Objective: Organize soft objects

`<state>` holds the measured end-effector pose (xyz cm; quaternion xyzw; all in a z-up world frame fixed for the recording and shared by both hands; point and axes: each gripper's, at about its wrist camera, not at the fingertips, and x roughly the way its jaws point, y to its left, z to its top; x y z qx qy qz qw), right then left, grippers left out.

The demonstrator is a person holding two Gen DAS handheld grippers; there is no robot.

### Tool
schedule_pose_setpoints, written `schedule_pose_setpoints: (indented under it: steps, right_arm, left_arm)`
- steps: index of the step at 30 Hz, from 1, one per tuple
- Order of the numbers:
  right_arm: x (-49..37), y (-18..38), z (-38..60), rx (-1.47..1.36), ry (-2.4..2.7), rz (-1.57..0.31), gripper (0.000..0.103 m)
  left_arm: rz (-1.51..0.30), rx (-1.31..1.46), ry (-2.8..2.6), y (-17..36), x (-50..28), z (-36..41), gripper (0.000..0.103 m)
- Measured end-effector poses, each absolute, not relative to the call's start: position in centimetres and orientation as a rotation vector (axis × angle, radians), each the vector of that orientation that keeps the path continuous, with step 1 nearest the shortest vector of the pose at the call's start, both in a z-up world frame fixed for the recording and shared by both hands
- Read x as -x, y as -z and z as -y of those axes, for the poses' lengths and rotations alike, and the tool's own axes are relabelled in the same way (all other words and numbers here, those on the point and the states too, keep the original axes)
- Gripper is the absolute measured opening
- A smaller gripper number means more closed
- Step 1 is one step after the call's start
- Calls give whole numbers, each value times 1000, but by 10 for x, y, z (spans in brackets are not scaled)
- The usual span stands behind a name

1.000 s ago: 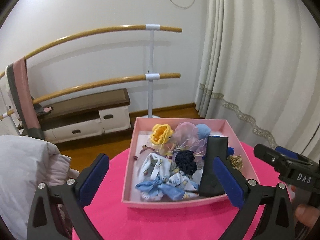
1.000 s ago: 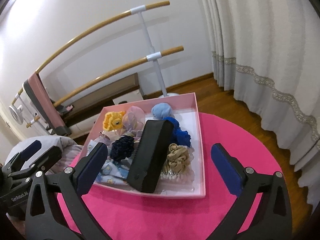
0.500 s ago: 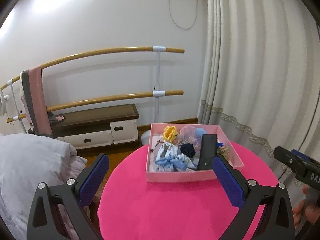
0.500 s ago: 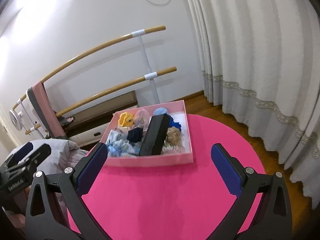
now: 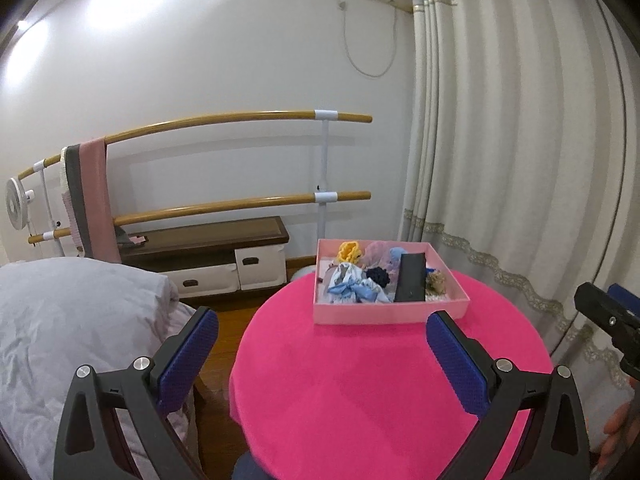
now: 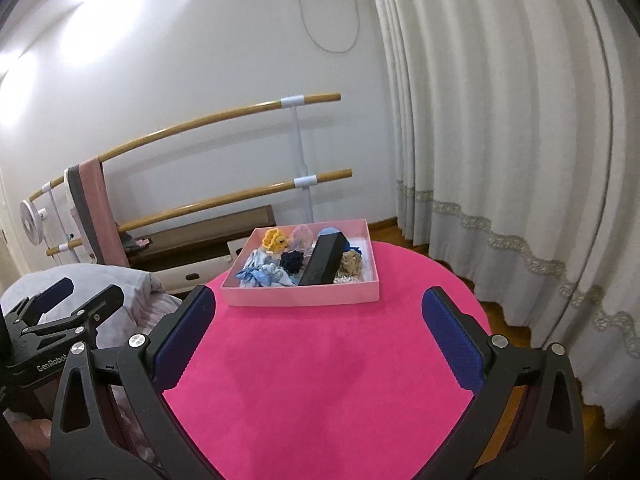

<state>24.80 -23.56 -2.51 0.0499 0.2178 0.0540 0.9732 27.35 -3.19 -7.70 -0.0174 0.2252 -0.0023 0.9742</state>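
The left gripper (image 5: 322, 354) and right gripper (image 6: 318, 330) hover near the pink box (image 6: 300, 294), fingers spread wide and empty. Scrunchies (image 6: 292, 262) fill the box.

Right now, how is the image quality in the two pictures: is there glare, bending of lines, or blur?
Left wrist view: bright glare on the white wall at the upper left; the wooden bars bow from fisheye distortion; the pink box looks sharp. Right wrist view: similar glare on the wall, the curtain curves strongly, and the dark lens rim cuts the corners.
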Motion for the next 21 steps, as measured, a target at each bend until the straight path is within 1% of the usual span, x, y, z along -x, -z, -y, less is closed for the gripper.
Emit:
schedule_pose_setpoints:
  steps: [10,21]
  right_arm:
    - [-189,22,219,-64,-73,-362,103]
    - [-170,24,215,-69,-80,-338,103]
  left_arm:
    - [-396,26,4,61,-188,26,103]
    - [-379,16,33,58,-150,41,103]
